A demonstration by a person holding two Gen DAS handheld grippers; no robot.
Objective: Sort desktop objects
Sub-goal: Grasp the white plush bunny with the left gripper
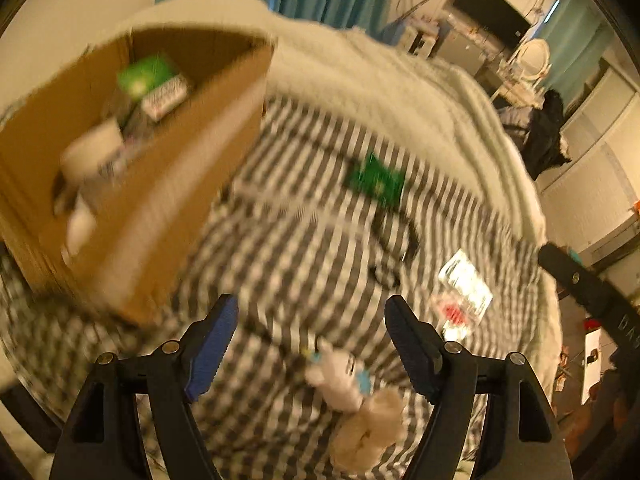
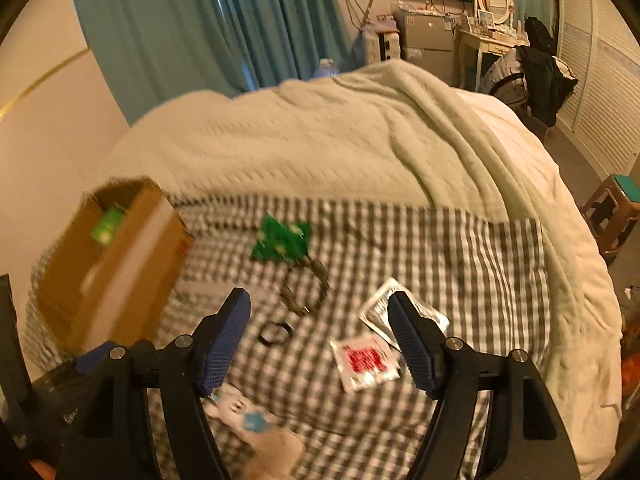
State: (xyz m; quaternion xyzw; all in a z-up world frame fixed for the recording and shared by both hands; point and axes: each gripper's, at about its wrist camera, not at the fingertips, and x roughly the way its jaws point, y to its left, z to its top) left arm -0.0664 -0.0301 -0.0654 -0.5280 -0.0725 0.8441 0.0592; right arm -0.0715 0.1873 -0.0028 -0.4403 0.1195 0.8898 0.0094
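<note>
Now both tongs, left [image 1: 311, 312] and right [image 2: 319, 308], hang spread wide and empty over the checked bed [image 2: 460, 248]. Green packet [image 2: 282, 240], dark bracelet [image 2: 306, 288] and red-printed sachet [image 2: 366, 362] lie scattered beside the brown box [image 2: 132, 264].

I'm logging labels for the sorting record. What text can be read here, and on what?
"DAS", partial, on the right gripper's body seen in the left wrist view.
Red-printed packet: blurred, unreadable.
Silver packet: unreadable.
Green box in the cardboard box: print blurred.
</note>
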